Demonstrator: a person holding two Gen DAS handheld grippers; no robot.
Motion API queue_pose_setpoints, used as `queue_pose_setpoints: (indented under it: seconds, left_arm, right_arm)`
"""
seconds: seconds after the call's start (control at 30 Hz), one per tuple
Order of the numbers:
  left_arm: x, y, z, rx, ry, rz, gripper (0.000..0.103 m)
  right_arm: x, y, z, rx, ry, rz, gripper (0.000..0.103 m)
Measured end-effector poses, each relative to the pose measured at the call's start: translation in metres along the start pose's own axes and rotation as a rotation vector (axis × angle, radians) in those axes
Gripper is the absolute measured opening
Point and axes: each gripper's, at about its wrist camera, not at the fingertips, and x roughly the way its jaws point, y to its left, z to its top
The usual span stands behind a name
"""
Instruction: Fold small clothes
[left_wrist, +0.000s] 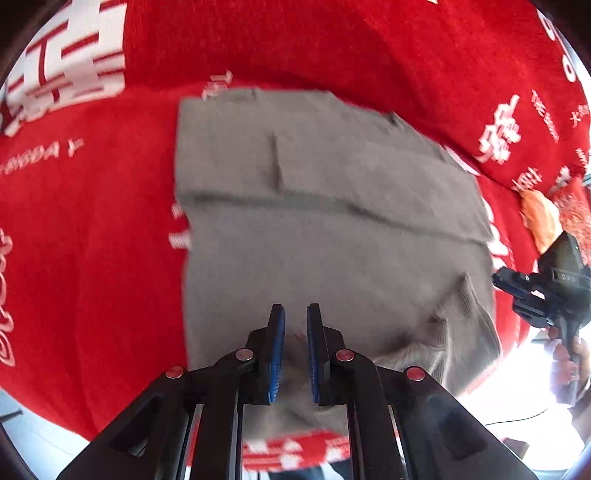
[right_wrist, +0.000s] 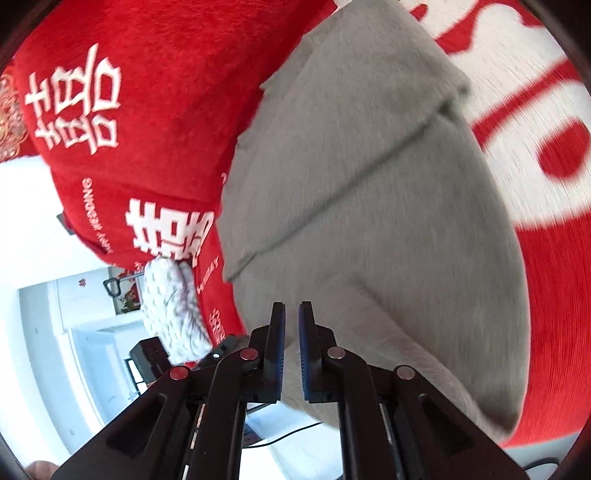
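A grey knit garment (left_wrist: 314, 221) lies partly folded on a red blanket (left_wrist: 92, 240), with folded flaps across its far half. My left gripper (left_wrist: 295, 317) is shut on the garment's near edge, cloth bunched between its blue pads. My right gripper (right_wrist: 291, 314) is shut on another part of the near edge of the same garment (right_wrist: 369, 221). The right gripper also shows at the right edge of the left wrist view (left_wrist: 546, 291), beside the garment's ribbed hem.
The red blanket (right_wrist: 147, 110) carries white characters and lettering. A white speckled cloth (right_wrist: 173, 310) lies at the blanket's edge in the right wrist view. An orange item (left_wrist: 543, 221) lies on the blanket at the right. Beyond the blanket is a bright room with a dark device (right_wrist: 147, 354).
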Motion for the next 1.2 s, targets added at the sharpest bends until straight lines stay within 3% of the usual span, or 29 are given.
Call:
queue_pose_setpoints:
  seconds: [0.07, 0.1, 0.13, 0.17, 0.2, 0.27, 0.3, 0.43, 0.57, 0.67, 0.7, 0.77, 0.8, 0.83, 0.87, 0.9, 0.93, 1.03, 1.2]
  left_arm:
    - [-0.002, 0.008, 0.011, -0.017, 0.004, 0.033, 0.036]
    - [-0.006, 0.011, 0.014, -0.028, -0.016, 0.050, 0.071]
    - [-0.009, 0.011, 0.017, -0.028, -0.046, 0.069, 0.089]
    - [-0.016, 0.012, 0.016, -0.017, -0.082, 0.084, 0.089]
    - [-0.021, 0.010, 0.016, 0.021, -0.090, 0.076, 0.089]
    - [-0.019, 0.007, 0.017, 0.065, -0.057, 0.066, 0.089]
    - [-0.015, 0.004, 0.015, 0.094, -0.032, 0.067, 0.089]
    - [0.010, -0.027, 0.003, 0.305, 0.076, 0.078, 0.089]
    - [0.025, -0.058, -0.011, 0.471, 0.121, 0.060, 0.089]
    - [0.042, -0.074, -0.022, 0.587, 0.129, 0.109, 0.089]
    - [0.044, -0.075, -0.024, 0.599, 0.132, 0.124, 0.089]
    - [0.049, -0.074, -0.025, 0.602, 0.140, 0.138, 0.074]
    - [0.053, -0.072, -0.023, 0.577, 0.156, 0.125, 0.043]
    - [0.054, -0.068, -0.022, 0.558, 0.172, 0.119, 0.018]
    - [0.054, -0.063, -0.019, 0.527, 0.182, 0.112, 0.016]
    - [0.050, -0.059, -0.017, 0.504, 0.169, 0.096, 0.007]
    - [0.044, -0.054, -0.014, 0.475, 0.160, 0.079, 0.007]
    - [0.018, -0.039, -0.005, 0.384, 0.115, 0.031, 0.007]
    - [-0.037, -0.020, 0.013, 0.250, 0.014, -0.028, 0.007]
  right_arm:
    - [-0.002, 0.000, 0.012, 0.003, 0.000, -0.040, 0.009]
    - [-0.003, 0.000, 0.017, -0.006, -0.001, -0.066, 0.013]
    - [-0.004, 0.007, 0.019, -0.038, 0.001, -0.114, 0.013]
    - [-0.008, 0.006, 0.017, -0.064, 0.009, -0.155, 0.013]
    - [-0.011, 0.005, 0.015, -0.094, 0.022, -0.201, 0.020]
    - [-0.009, 0.019, 0.009, -0.189, 0.044, -0.317, 0.066]
    - [-0.008, 0.023, 0.006, -0.233, 0.051, -0.357, 0.072]
    - [0.007, 0.032, -0.016, -0.397, 0.116, -0.539, 0.072]
    - [0.022, 0.026, -0.026, -0.452, 0.150, -0.628, 0.072]
    - [0.029, 0.027, -0.030, -0.490, 0.152, -0.673, 0.072]
    - [0.031, 0.028, -0.031, -0.500, 0.151, -0.681, 0.072]
    - [0.038, 0.028, -0.033, -0.523, 0.154, -0.721, 0.070]
    - [0.042, 0.030, -0.034, -0.536, 0.156, -0.740, 0.068]
    - [0.046, 0.031, -0.037, -0.564, 0.162, -0.771, 0.057]
    - [0.050, 0.034, -0.040, -0.590, 0.166, -0.799, 0.038]
    - [0.054, 0.038, -0.043, -0.623, 0.172, -0.823, 0.023]
    - [0.055, 0.041, -0.046, -0.649, 0.183, -0.818, 0.006]
    - [0.046, 0.057, -0.054, -0.700, 0.153, -0.819, 0.006]
    - [0.003, 0.096, -0.053, -0.707, 0.027, -0.761, 0.006]
